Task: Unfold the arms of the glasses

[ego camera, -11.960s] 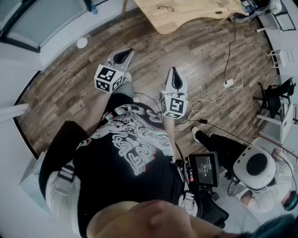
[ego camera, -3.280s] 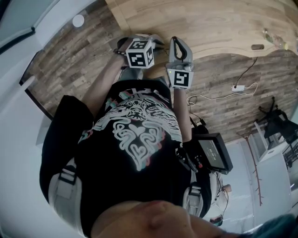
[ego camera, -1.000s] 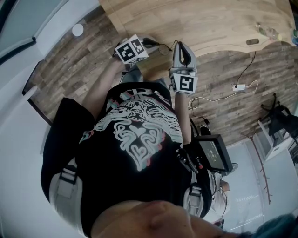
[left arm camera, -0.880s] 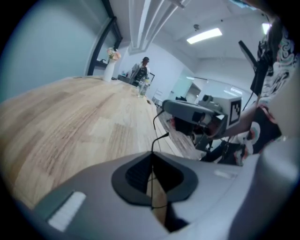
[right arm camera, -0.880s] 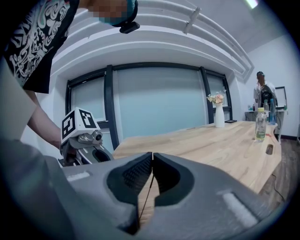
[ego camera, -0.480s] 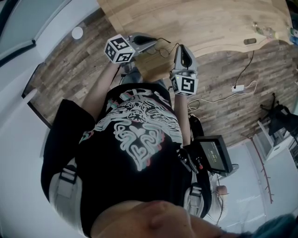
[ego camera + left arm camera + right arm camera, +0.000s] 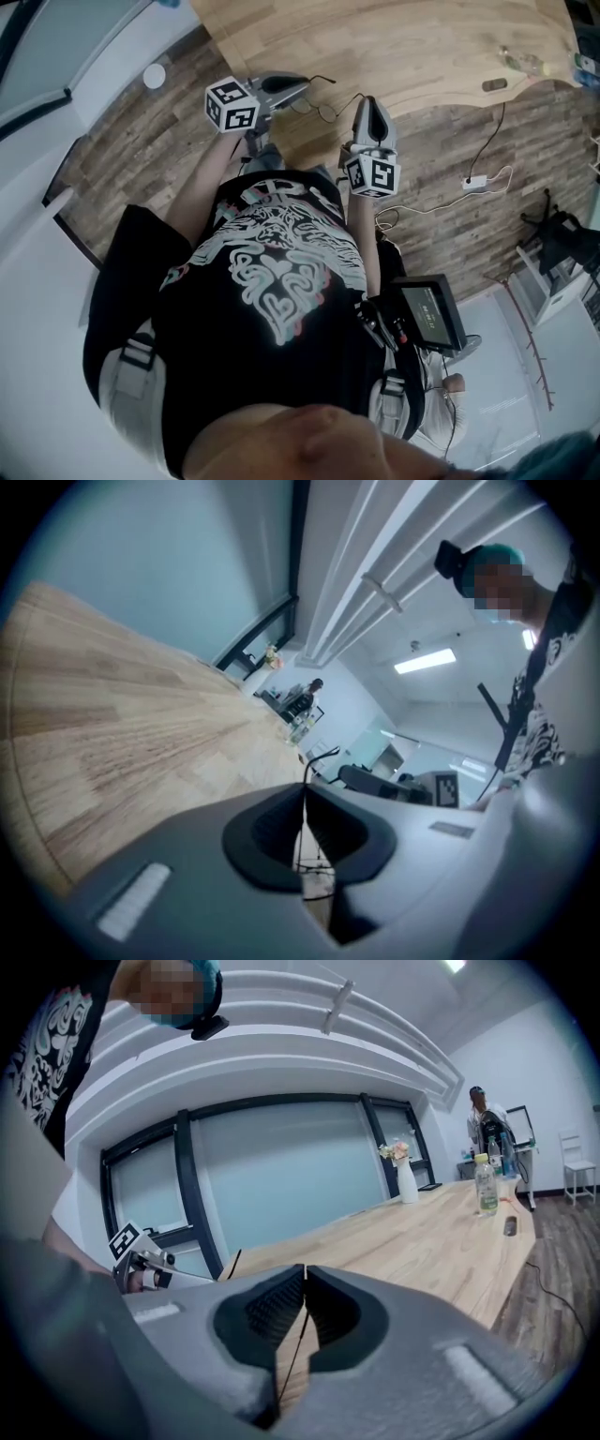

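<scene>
Both the left gripper and the right gripper clamp the thin glasses aloft at the table edge; best to swing one arm outward slowly, without twisting its hinge

I can read no word, number or brand anywhere. The cube behind my left claw and the cube behind my right claw carry only black-and-white square markers, without letters. The screen far behind my right claw is too small to read.
</scene>
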{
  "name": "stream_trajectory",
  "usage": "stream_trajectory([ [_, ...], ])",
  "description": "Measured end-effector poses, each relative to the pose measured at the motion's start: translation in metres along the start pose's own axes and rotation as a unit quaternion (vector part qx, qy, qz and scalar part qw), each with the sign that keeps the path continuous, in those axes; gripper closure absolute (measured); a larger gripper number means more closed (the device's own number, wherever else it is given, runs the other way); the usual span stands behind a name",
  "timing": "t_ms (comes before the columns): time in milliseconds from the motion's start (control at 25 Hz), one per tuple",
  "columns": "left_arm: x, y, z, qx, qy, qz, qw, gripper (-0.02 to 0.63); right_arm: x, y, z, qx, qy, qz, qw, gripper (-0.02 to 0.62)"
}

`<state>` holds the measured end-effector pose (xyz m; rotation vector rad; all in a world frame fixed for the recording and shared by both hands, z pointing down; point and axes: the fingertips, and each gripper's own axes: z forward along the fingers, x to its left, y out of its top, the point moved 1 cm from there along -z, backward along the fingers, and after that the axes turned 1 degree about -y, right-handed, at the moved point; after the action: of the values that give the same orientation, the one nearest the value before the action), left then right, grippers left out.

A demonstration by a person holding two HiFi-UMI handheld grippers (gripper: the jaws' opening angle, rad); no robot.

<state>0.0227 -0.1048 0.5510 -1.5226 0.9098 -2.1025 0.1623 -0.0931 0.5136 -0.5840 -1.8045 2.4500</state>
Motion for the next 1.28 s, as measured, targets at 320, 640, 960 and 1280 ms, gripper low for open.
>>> stream_trajectory([
  [320, 0.003, 0.006, -0.01, -0.034, -0.003, -0.034, 0.9989, 0.611, 0.002, 0.01, -0.004, -0.004, -0.004, -0.002, 1.0, 0.589],
  [640, -0.006, 0.018, -0.013, -0.052, -0.007, -0.045, 0.9976, 0.611, 0.007, 0.029, -0.009, -0.001, -0.001, -0.014, 1.0, 0.589],
  [960, 0.0, 0.025, -0.011, -0.066, -0.005, -0.061, 0.9959, 0.611, 0.008, 0.038, 0.003, 0.003, 0.007, -0.035, 0.999, 0.589],
  [1280, 0.001, 0.033, -0.012, -0.069, -0.006, -0.068, 0.9953, 0.611, 0.012, 0.047, 0.011, 0.004, 0.014, -0.051, 0.999, 0.589],
])
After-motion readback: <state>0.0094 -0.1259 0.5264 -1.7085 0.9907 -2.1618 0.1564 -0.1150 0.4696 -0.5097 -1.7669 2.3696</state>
